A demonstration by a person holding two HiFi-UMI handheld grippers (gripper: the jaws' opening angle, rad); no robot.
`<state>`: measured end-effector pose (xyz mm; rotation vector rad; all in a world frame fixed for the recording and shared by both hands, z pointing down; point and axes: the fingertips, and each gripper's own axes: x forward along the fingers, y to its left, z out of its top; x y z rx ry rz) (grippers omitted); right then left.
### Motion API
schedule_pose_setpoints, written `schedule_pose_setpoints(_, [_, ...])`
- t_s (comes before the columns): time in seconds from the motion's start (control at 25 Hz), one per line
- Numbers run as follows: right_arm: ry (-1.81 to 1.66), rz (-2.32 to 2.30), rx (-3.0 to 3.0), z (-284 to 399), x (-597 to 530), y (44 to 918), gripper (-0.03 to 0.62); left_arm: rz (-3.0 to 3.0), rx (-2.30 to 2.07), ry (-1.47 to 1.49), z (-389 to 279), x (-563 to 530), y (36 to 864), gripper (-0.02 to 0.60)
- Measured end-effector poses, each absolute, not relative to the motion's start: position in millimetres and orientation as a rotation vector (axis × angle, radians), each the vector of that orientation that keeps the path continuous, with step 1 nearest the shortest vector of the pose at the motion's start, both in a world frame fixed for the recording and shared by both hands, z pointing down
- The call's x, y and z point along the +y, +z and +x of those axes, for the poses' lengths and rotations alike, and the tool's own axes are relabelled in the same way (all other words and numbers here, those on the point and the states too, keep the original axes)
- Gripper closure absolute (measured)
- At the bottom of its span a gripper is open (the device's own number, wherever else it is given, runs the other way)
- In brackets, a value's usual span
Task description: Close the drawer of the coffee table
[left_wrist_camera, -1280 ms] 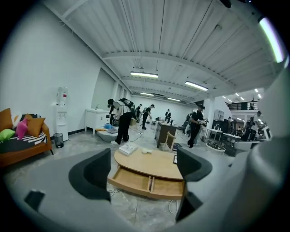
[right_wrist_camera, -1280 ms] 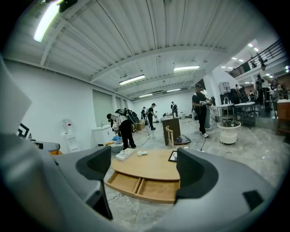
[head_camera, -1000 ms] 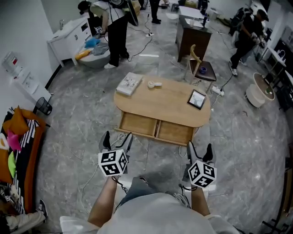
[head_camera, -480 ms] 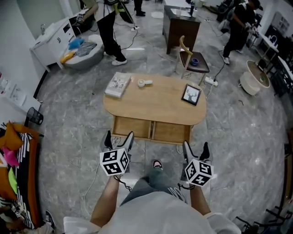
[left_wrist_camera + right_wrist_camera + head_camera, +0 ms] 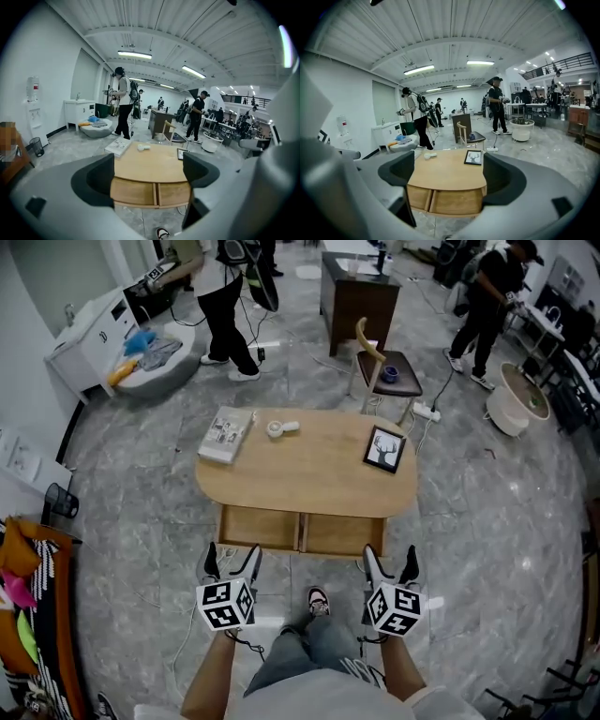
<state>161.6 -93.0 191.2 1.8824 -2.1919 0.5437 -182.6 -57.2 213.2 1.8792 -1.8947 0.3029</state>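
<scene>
The oval wooden coffee table (image 5: pixel 305 474) stands in front of me. Two drawers, left (image 5: pixel 258 529) and right (image 5: pixel 342 534), sit side by side under its near edge and seem to stick out a little past the top. My left gripper (image 5: pixel 232 559) is open and empty, a short way in front of the left drawer. The right gripper (image 5: pixel 389 562) is likewise open and empty, before the right drawer's right end. Neither touches the table. In the left gripper view the table (image 5: pixel 150 164) shows between the spread jaws, as the table (image 5: pixel 447 171) does in the right gripper view.
On the tabletop lie a magazine (image 5: pixel 225 434), a small white object (image 5: pixel 279 428) and a framed deer picture (image 5: pixel 385 449). A chair (image 5: pixel 380 371) stands behind the table, with cables on the floor. People stand at the back. My shoe (image 5: pixel 319 599) is between the grippers.
The view has moved toward the table, which now lies squarer and closer to me. Both grippers stayed open and sit lower in the head view, nearer the drawers.
</scene>
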Motion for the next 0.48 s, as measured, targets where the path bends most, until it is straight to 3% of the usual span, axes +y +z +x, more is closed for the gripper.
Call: schedule_pose_setpoints(0.48, [0.671, 1.886, -2.043, 165.2, -126.1, 347.6, 0.125, 1.88, -1.795, 0.446, -165.7, -101.0, 348.8, 0.127])
